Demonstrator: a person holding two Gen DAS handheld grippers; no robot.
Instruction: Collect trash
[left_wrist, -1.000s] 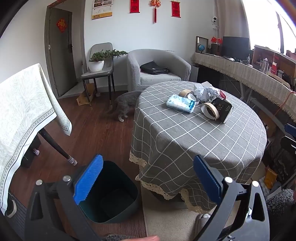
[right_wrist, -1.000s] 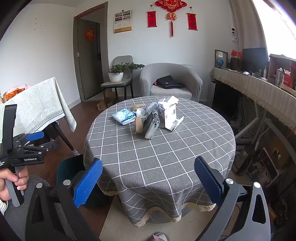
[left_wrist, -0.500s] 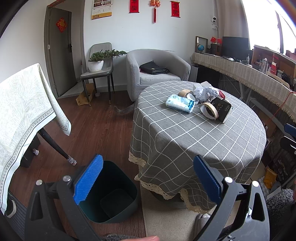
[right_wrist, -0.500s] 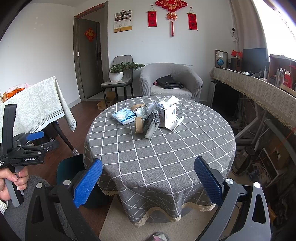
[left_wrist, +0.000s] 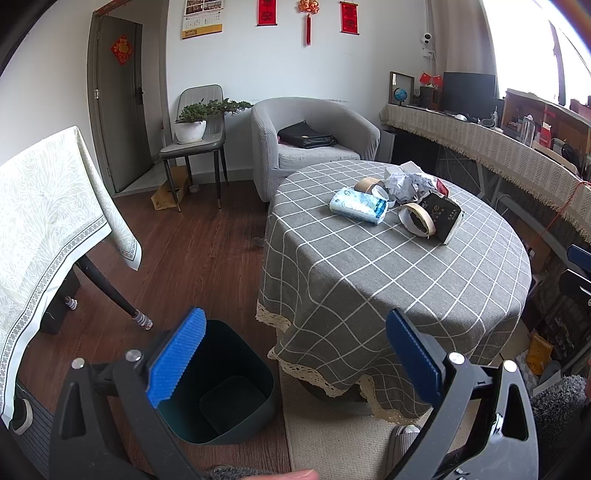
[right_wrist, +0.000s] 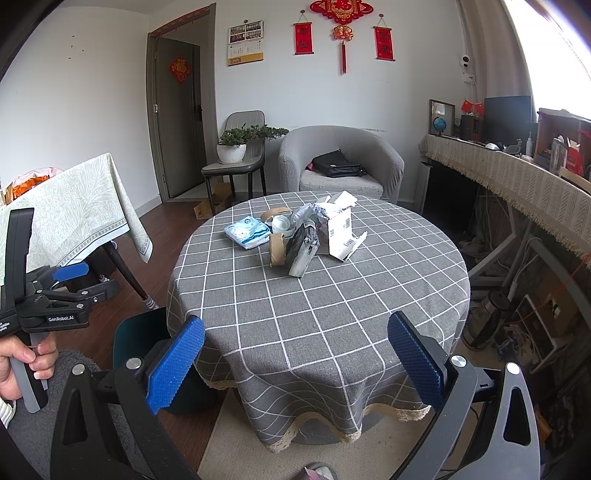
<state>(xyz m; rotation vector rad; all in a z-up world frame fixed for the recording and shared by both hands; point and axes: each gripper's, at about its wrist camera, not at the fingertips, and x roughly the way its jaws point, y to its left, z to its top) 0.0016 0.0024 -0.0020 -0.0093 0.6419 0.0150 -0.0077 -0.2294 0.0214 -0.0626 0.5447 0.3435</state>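
A round table with a grey checked cloth carries a cluster of items: a blue tissue pack, tape rolls, crumpled paper, a dark packet and a torn white box. A dark green bin stands on the floor left of the table. My left gripper hangs open above the bin and table edge, holding nothing. My right gripper is open before the table's near edge, holding nothing.
A second table with a pale cloth stands at the left. A grey armchair with a black bag, a chair with a potted plant and a long side counter line the back and right. A hand grips the left tool.
A grey cat beside the table a second ago has gone out of view behind it. Both grippers have hardly moved and stay open.
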